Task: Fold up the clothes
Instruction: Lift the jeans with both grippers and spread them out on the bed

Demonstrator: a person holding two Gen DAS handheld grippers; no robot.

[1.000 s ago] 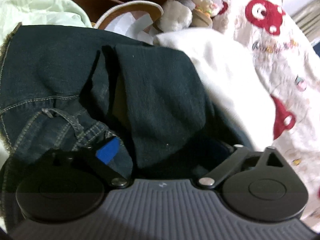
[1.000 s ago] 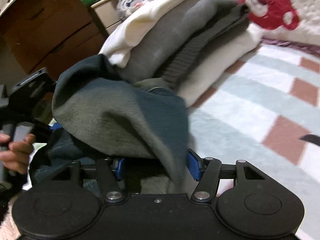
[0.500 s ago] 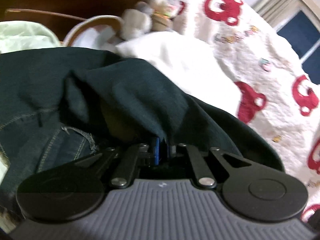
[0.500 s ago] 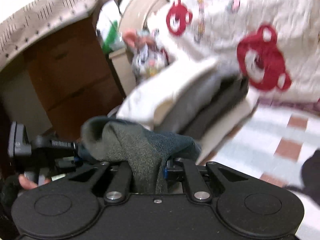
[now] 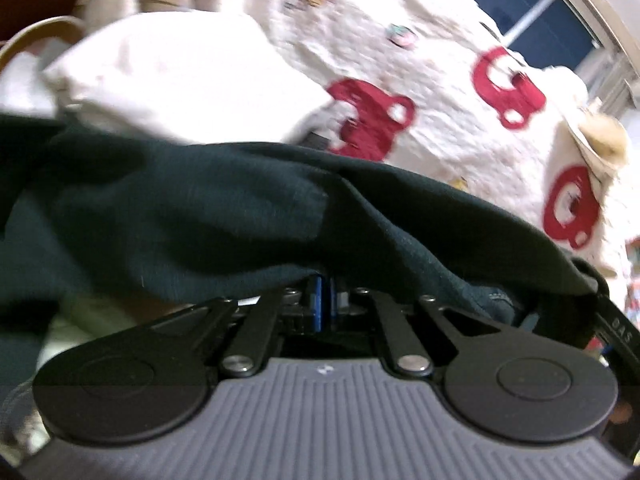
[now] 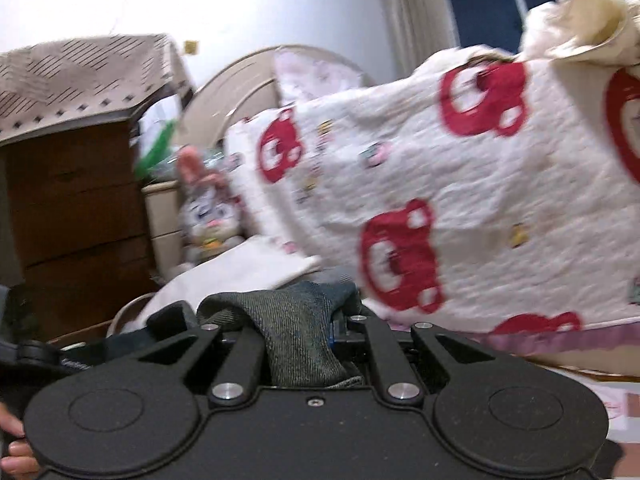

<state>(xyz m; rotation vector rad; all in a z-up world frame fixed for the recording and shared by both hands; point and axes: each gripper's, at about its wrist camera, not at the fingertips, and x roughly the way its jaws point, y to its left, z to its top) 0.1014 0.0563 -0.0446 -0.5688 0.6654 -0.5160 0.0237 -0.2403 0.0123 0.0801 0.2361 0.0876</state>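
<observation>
Dark denim jeans (image 5: 200, 216) drape across the left wrist view, in front of my left gripper (image 5: 325, 300), whose blue pads are pressed together on a fold of the fabric. In the right wrist view my right gripper (image 6: 316, 336) is shut on a bunched grey-blue part of the same jeans (image 6: 296, 332), which rises between its arms. The other gripper's black body (image 6: 36, 356) shows at the lower left there. Most of the garment hangs out of sight below both cameras.
A white quilt with red bear prints (image 6: 460, 208) fills the right. A cream folded garment (image 5: 172, 76) lies behind the jeans. A plush rabbit (image 6: 208, 216), a wooden dresser (image 6: 76, 216), a bed headboard (image 6: 240, 76) and a window (image 5: 528, 12) stand behind.
Both grippers closed on the jeans and lifted them upward. Both cameras tilted up, so the rug and clothes pile dropped out of view and the quilt, wall and window came in.
</observation>
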